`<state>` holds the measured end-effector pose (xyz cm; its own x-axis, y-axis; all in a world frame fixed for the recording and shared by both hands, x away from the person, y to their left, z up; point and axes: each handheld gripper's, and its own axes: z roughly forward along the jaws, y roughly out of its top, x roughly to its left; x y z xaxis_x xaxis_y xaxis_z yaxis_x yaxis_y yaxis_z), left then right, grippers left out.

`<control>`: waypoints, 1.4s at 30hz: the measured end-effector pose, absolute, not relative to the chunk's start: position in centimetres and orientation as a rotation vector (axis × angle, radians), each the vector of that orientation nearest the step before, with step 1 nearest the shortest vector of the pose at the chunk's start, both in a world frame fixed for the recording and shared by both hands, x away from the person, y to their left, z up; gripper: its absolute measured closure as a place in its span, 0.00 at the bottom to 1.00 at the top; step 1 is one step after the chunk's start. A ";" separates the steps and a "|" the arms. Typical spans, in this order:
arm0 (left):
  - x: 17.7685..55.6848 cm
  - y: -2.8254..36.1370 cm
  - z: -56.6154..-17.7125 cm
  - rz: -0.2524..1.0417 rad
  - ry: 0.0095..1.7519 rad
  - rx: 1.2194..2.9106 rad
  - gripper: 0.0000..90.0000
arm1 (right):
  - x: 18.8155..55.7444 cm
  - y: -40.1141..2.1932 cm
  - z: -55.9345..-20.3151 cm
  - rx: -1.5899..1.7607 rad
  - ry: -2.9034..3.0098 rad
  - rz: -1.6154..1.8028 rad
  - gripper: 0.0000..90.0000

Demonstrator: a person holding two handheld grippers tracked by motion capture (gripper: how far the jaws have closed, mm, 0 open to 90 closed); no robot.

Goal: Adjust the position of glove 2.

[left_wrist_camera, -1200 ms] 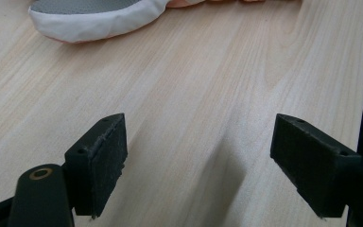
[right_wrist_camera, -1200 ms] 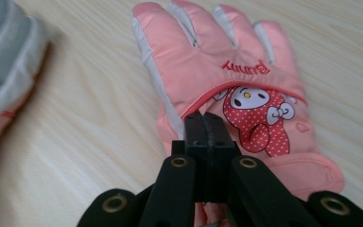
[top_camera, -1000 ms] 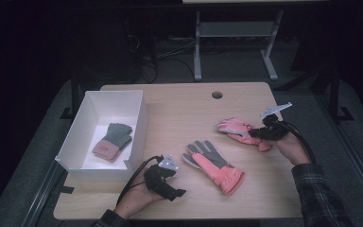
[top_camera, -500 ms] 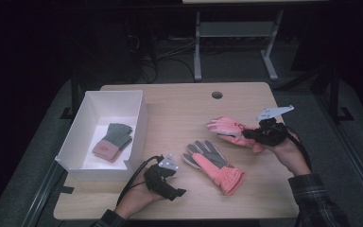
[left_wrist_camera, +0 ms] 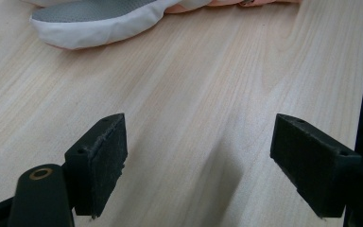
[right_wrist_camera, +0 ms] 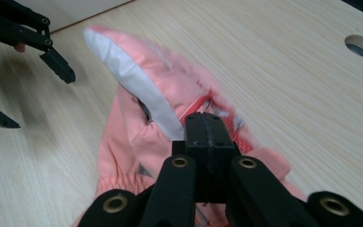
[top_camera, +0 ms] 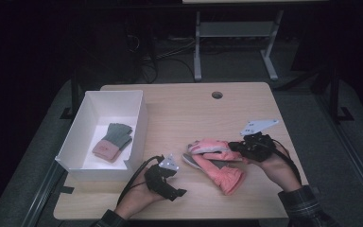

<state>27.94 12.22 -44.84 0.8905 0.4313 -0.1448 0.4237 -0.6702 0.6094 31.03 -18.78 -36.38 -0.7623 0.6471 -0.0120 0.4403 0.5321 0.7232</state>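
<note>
A pink glove (top_camera: pixel 209 146) hangs from my right gripper (top_camera: pixel 238 147), whose jaws are shut on it near the cuff. In the right gripper view the glove (right_wrist_camera: pixel 132 142) droops away from my gripper (right_wrist_camera: pixel 207 126), its white palm edge turned up. It overlaps a second glove (top_camera: pixel 222 176) with a grey palm and pink cuff, which lies flat on the table. My left gripper (top_camera: pixel 172 184) rests low near the table's front edge, left of both gloves. Its jaws (left_wrist_camera: pixel 201 126) stand wide open over bare wood, with the grey-palmed glove (left_wrist_camera: pixel 90 19) just beyond them.
A white open box (top_camera: pixel 139 124) stands on the table's left side with a grey and pink glove (top_camera: pixel 113 141) inside. The wooden table (top_camera: pixel 184 109) has a cable hole (top_camera: pixel 217 95) near its back edge. Dark floor and a metal stand lie behind.
My right gripper has carried the pink glove leftward and slightly up, from the table's right side to over the flat glove. The left gripper has stayed put.
</note>
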 end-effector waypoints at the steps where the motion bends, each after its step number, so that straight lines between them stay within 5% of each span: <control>1: 27.9 12.2 -44.8 0.010 0.617 2.385 0.21 | 31.0 -18.4 -36.4 0.902 2.498 1.067 1.00; 13: 27.9 12.1 -45.0 -0.001 0.605 2.404 0.22 | 30.3 -16.1 -37.7 0.833 2.645 1.086 0.99; 17: 27.8 12.0 -44.9 -0.001 0.601 2.402 0.23 | 30.3 -16.3 -37.5 0.814 2.648 1.137 0.88; 27: 27.6 12.3 -44.0 0.003 0.588 2.360 0.65 | 31.5 -22.0 -36.7 0.886 2.534 1.231 0.81; 37: 27.7 12.1 -44.3 -0.020 0.611 2.383 0.78 | 32.0 -28.1 -40.5 1.053 2.571 1.163 0.76; 42: 27.7 12.1 -44.3 -0.009 0.615 2.383 0.74 | 32.5 -28.3 -42.2 1.048 2.640 1.175 0.74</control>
<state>27.69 12.13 -44.34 0.8892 0.4275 -0.1634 0.4321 -0.6666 0.6074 32.49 -28.30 -42.20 -0.7654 0.6111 0.2019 0.5590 0.4759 0.6790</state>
